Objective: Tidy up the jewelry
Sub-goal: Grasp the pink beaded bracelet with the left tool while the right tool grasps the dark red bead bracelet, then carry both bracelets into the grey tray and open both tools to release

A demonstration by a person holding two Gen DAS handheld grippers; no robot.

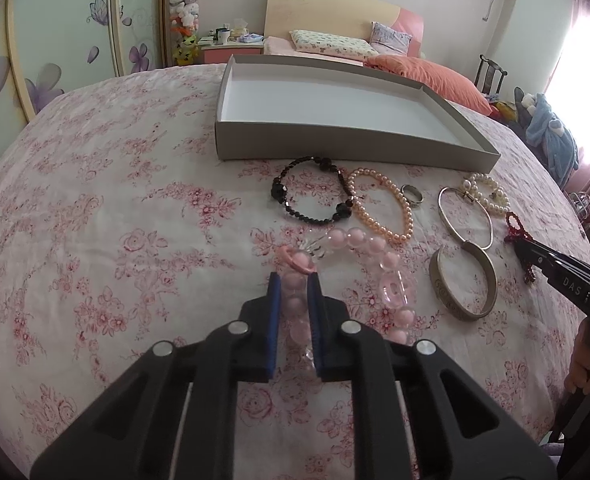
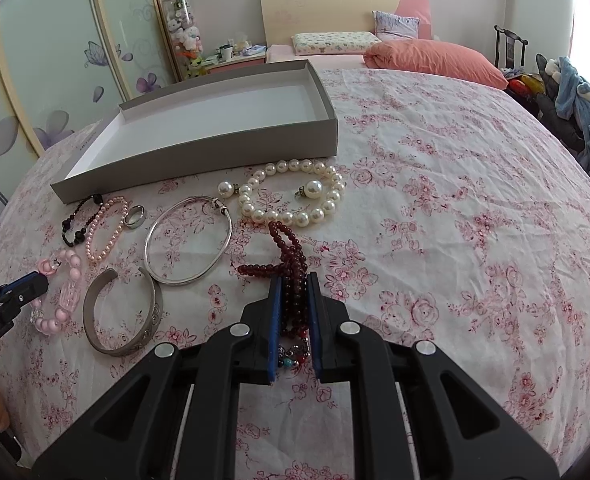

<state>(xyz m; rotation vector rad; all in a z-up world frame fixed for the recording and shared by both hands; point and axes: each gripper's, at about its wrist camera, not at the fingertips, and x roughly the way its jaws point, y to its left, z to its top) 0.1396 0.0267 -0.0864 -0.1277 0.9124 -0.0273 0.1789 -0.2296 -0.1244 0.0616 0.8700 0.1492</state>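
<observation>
While both grippers sit low over the floral bedspread, each has its blue pads pressed on a string of beads.

Left gripper: black frame, blue pads, jaws nearly together, clamped on the near-left run of the pale pink and clear bead bracelet; the rest of that bracelet curves off to the right on the cloth.

Right gripper: same build, jaws nearly together, gripping the bunched dark red bead strand; one loop of the strand lies on the cloth beyond the fingertips, and small coloured beads show between the pads nearer the camera.

Bedspread: white cotton with pink roses, wrinkled, under everything.

Wide silver cuff: open-ended, near left in the right wrist view, just right of the pink bracelet.

Thin silver bangle: round, just beyond the cuff.

Peach pearl bracelet: beyond the pink bracelet, touching the black faceted bead bracelet on its left.

Small silver ring: just right of the peach pearls.

White pearl necklace: looped, beyond the red strand, near the box.

Shallow grey cardboard box: white inside, farthest of the set, lying behind the row of jewelry.

Hand: at the right edge of the left wrist view, holding the right gripper's handle.
</observation>
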